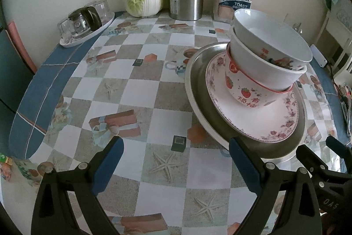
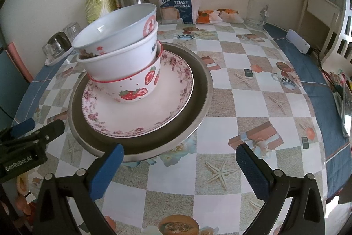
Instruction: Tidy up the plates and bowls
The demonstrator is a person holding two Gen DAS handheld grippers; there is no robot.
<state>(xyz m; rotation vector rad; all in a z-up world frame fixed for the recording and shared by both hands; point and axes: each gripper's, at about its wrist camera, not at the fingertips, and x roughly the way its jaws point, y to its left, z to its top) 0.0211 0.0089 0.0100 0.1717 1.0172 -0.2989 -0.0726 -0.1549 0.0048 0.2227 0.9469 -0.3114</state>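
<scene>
Three nested bowls [image 2: 118,52] sit on a floral plate [image 2: 140,111] inside a steel tray [image 2: 198,116] on the table [image 2: 220,102]. Left gripper [image 1: 176,160] and right gripper [image 2: 179,164] gape wide, empty; stacking appears finished, next likely lifting the tray by its rim.

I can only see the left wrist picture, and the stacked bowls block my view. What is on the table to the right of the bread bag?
Observer: Orange snack packets lie right beside the toast bag.
Operator: Anything past those?
Observer: Yes, a clear glass mug stands upright further right, near the wall.
Operator: Is the other gripper holding something?
Observer: No. The right gripper is open with nothing between its fingers, just in front of the metal tray.
</scene>
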